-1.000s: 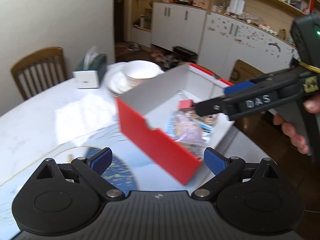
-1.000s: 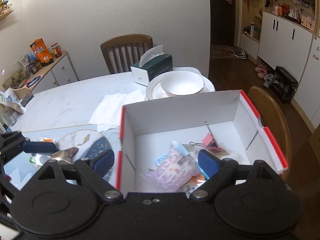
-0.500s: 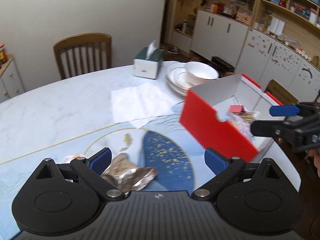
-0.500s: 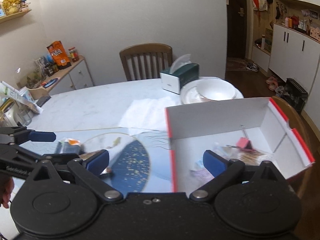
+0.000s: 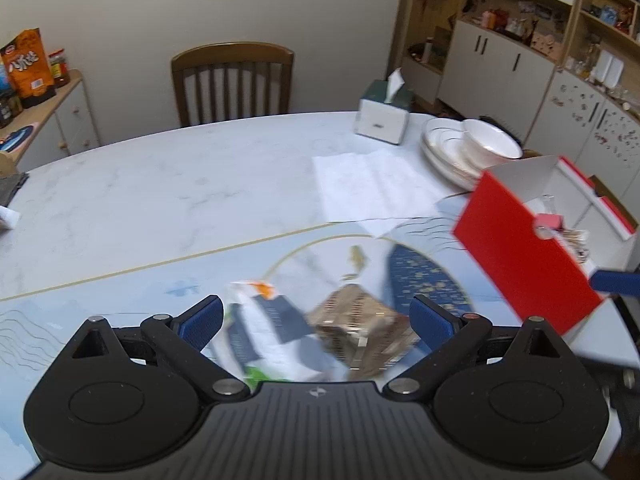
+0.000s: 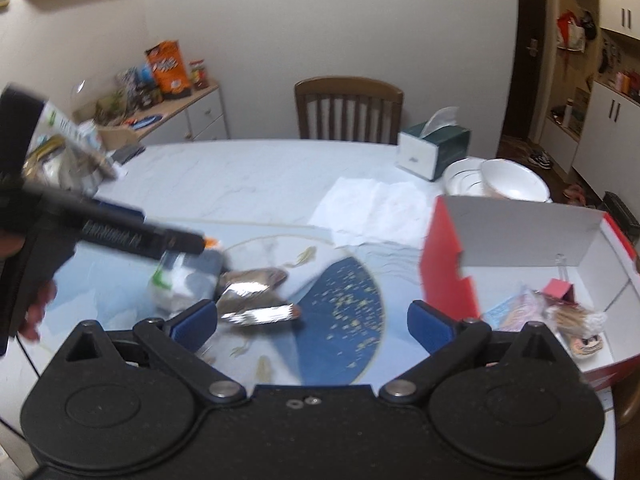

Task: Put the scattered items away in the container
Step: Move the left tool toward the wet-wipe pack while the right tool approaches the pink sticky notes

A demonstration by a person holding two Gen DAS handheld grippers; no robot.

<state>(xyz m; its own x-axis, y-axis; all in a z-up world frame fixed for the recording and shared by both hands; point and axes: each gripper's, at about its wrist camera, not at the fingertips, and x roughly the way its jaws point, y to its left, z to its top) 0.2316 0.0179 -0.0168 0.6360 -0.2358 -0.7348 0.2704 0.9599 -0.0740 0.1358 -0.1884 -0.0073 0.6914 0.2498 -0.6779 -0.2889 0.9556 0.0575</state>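
Observation:
Two packets lie on the blue patterned mat (image 5: 424, 280): a white and blue packet (image 5: 264, 328) and a crumpled silver-brown foil packet (image 5: 356, 320). My left gripper (image 5: 316, 320) hovers open over both, its blue pads apart from them. One of its black fingers (image 6: 176, 240) reaches in from the left in the right wrist view. My right gripper (image 6: 312, 320) is open and empty, with the foil packet (image 6: 256, 296) just ahead of its left pad. The red box (image 6: 448, 268) with white inside stands at the right and holds a pink binder clip (image 6: 558, 290) and small packets. A right fingertip (image 5: 616, 282) shows beside the box (image 5: 520, 248).
White paper napkins (image 5: 372, 184), a tissue box (image 5: 382, 114) and stacked plates with a bowl (image 5: 472, 148) sit at the table's far right. A wooden chair (image 5: 232, 80) stands behind the table. A sideboard with snack bags (image 6: 168, 68) is at the left.
Both grippers have swung left, away from the red box and over the packets on the mat. The box has slid to the right edge of both views.

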